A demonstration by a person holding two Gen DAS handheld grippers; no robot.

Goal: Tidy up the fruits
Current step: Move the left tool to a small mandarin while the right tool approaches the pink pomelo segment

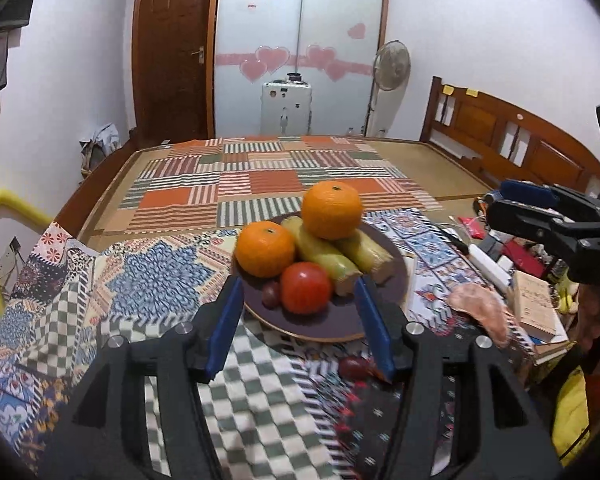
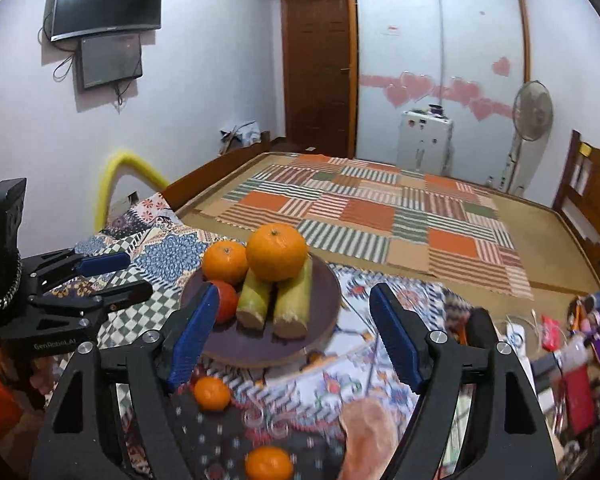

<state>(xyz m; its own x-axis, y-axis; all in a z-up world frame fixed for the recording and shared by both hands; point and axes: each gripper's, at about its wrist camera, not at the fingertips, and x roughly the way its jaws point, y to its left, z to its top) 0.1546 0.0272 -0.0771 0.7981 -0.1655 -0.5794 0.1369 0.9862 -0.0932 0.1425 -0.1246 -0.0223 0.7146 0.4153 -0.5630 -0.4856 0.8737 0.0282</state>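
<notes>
A dark purple plate (image 1: 324,326) (image 2: 324,300) sits on the patterned cloth. It holds two oranges (image 1: 331,210) (image 2: 277,252), two pale green-yellow stalk pieces (image 1: 332,258) (image 2: 294,304), a red tomato (image 1: 306,288) (image 2: 225,301) and a dark grape (image 1: 271,294). My left gripper (image 1: 296,296) is open and empty, just short of the plate's near rim. My right gripper (image 2: 294,308) is open and empty, also in front of the plate. Two small tangerines (image 2: 212,393) (image 2: 269,463) and a dark grape (image 1: 352,367) lie loose on the cloth near the grippers.
A pinkish soft object (image 1: 480,312) (image 2: 370,436) lies right of the plate. Books and clutter (image 1: 536,304) crowd the right edge. Behind is a bed with a striped patchwork mat (image 1: 260,176), a fan (image 1: 392,65) and a white appliance (image 1: 286,106).
</notes>
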